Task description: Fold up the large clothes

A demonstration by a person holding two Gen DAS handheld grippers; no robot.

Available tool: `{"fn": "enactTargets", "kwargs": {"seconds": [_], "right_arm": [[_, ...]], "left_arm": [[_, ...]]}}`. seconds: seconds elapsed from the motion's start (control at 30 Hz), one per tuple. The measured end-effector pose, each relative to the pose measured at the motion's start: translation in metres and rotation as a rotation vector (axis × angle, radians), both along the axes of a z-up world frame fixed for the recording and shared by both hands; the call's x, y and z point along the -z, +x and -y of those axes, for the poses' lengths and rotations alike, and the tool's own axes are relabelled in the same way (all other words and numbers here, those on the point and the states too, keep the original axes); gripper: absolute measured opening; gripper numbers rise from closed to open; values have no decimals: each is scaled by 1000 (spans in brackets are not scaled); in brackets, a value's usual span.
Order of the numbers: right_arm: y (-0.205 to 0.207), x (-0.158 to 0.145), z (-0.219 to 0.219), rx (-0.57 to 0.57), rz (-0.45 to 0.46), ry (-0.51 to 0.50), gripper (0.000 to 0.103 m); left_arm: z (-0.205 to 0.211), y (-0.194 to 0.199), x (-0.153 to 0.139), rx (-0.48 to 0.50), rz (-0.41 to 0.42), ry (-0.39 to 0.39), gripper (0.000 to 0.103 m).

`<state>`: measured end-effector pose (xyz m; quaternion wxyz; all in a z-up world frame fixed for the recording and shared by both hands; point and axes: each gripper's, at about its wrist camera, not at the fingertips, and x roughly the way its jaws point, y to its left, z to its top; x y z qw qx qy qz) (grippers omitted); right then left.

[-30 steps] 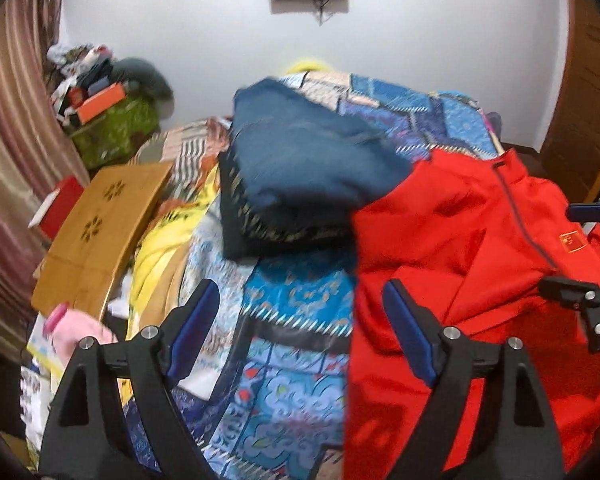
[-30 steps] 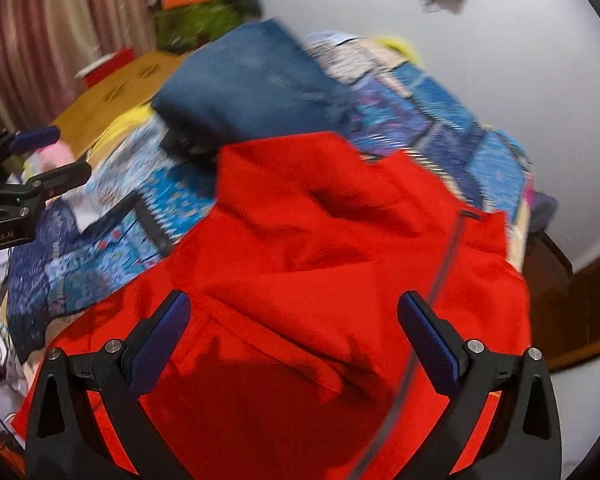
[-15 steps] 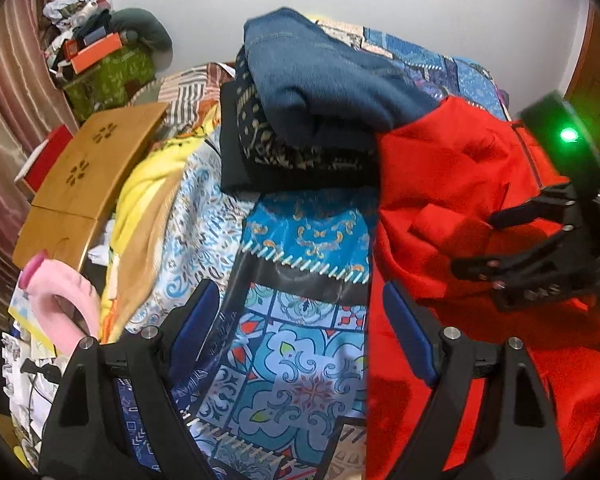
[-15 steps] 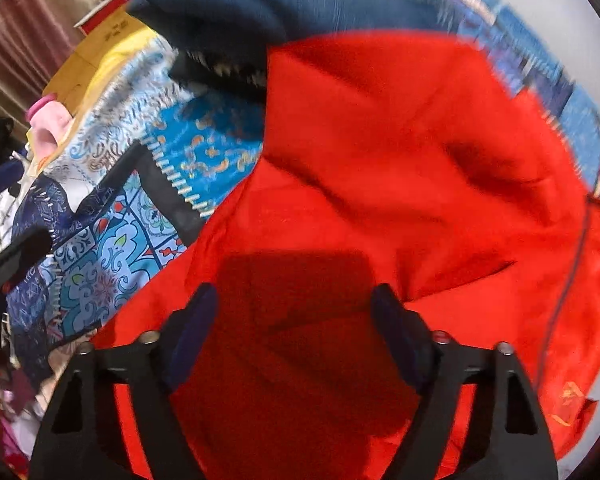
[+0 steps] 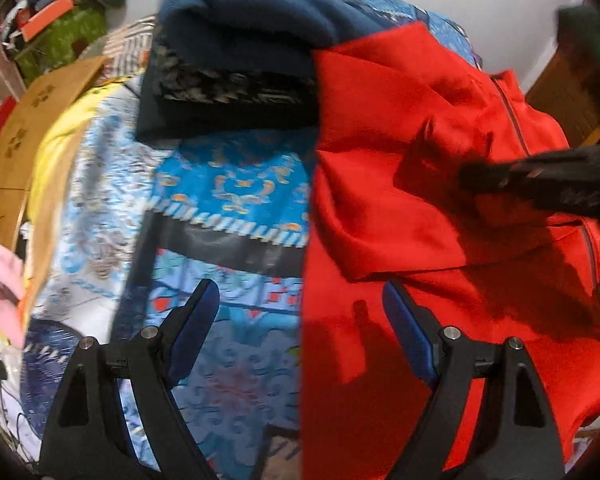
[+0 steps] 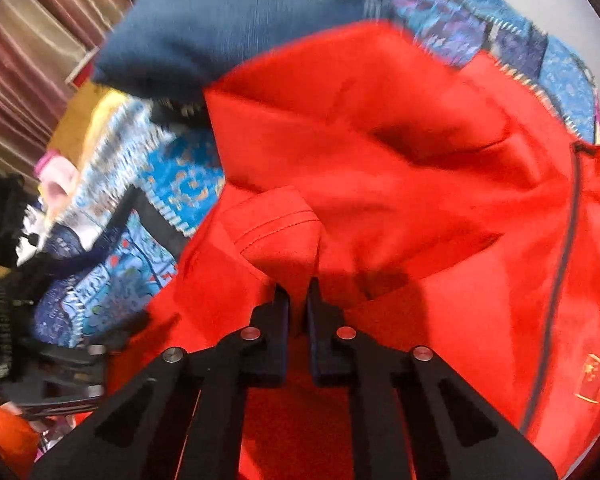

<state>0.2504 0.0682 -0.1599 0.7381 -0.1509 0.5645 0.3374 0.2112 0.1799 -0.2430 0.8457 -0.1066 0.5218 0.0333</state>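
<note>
Blue patterned patchwork bedspread (image 5: 228, 188) covers bed. Crumpled red zip-front jacket (image 5: 400, 200) lies on its right side, beside folded dark-blue garment stack (image 5: 236, 40). Right gripper (image 6: 298, 300) pinched onto jacket fold; left gripper (image 5: 300, 312) spread wide, empty, above jacket edge.

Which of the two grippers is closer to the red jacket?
Right. The right gripper is shut on a fold of the red jacket. The left gripper is open, straddling the jacket's left edge above the patterned bedspread.
</note>
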Motion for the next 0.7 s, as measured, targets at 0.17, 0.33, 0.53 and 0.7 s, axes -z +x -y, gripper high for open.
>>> {"fn": "enactTargets", "kwargs": {"seconds": [0.17,0.33,0.53,0.7], "right_arm": [[13,-61,37,71,124,119,6],[23,-119,89,216,278,226,6],[26,-149,153,409,397,297,5],[24,-137,191,527,395,282,5]], "left_arm": [[16,14,6,32,-21,15,83],[30,24,15,40,-51,40,83],[37,29,21,35,-72,79,85],[37,30,21,12,-77,99,85]]}}
